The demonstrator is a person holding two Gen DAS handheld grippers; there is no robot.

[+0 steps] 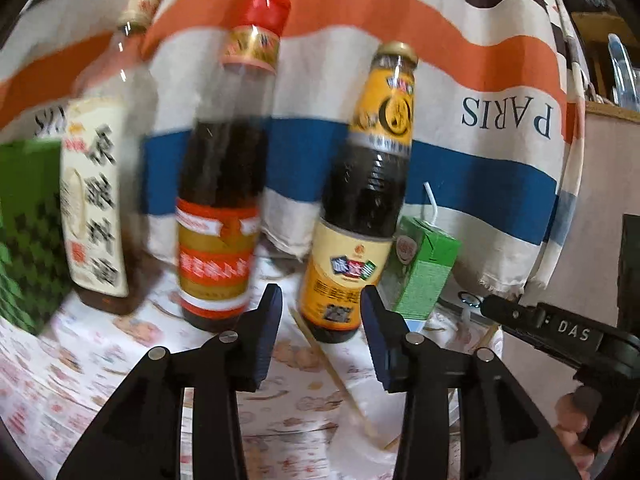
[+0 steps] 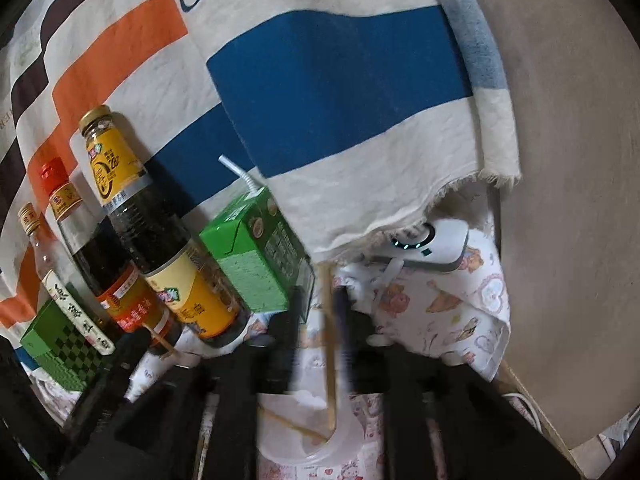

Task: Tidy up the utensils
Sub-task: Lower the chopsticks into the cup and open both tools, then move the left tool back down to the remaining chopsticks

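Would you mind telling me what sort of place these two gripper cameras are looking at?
Probably a home kitchen or dining table. Three sauce bottles stand in a row beside a green drink carton, wooden chopsticks lie on a printed tablecloth, and a striped cloth hangs behind.

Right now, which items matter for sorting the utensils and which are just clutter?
Job: chopsticks, clear cup.
Clutter: three sauce bottles, green carton with straw, checkered box, white device, striped cloth.
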